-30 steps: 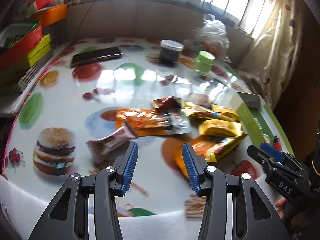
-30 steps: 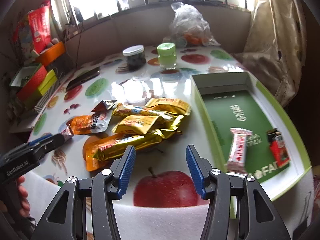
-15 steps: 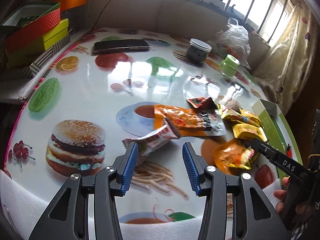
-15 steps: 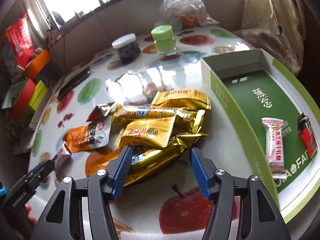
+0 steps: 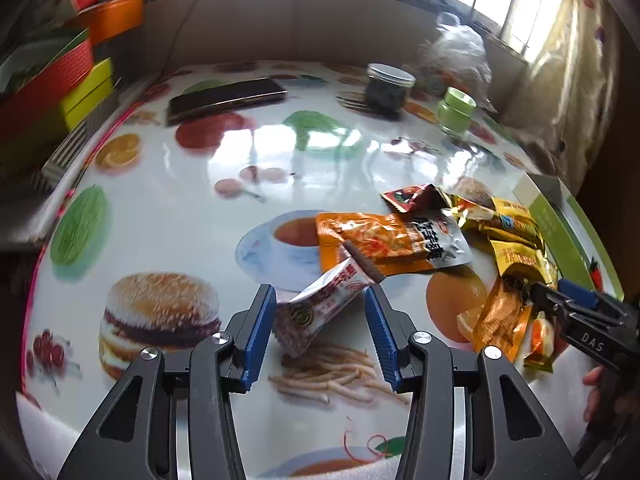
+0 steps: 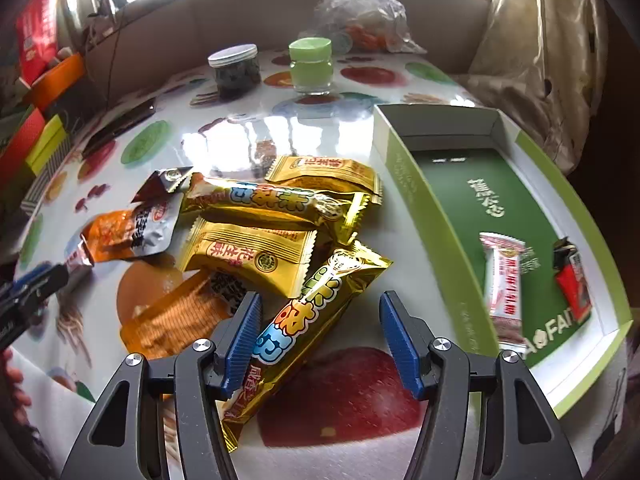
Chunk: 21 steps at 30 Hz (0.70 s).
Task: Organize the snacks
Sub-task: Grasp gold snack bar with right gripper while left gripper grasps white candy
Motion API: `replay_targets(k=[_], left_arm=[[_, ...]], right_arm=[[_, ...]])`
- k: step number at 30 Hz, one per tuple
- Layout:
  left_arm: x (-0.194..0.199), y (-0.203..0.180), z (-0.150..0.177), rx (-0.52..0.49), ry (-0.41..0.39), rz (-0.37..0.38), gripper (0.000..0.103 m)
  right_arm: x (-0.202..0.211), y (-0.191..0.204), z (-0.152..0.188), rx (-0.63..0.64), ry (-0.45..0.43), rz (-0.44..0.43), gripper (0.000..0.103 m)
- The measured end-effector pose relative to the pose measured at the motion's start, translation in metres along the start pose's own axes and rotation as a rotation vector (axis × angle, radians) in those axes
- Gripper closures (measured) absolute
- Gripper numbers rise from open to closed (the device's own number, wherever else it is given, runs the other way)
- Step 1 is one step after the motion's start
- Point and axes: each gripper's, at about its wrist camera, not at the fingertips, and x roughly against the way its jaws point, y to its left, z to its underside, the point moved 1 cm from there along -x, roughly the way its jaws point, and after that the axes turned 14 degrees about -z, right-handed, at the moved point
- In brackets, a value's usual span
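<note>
A glossy desk printed with food pictures is seen, on which a heap of snack packets, a green box, two jars, a dark flat case and a plastic bag are laid.

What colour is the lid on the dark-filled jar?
White, or pale silver, on the jar's lid; clearest in the right wrist view.

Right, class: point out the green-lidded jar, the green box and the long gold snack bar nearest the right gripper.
green-lidded jar [image 6: 310,65], right wrist view, on its glass body.
green box [image 6: 436,236], right wrist view, on its near side wall.
long gold snack bar [image 6: 308,312], right wrist view, on its printed middle.
</note>
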Motion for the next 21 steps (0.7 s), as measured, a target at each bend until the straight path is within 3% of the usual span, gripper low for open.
replay_targets(k=[12,21], left_arm=[[-0.018,-0.01,-0.001,-0.088,0.018,-0.048,0.055],[-0.019,-0.008,-0.003,-0.056,0.027,-0.015,0.055]], right_arm=[[0.002,0.007,0.013,0.026,0.031,-0.018,0.043],[0.006,0.005,0.015,0.009,0.019,-0.017,0.044]])
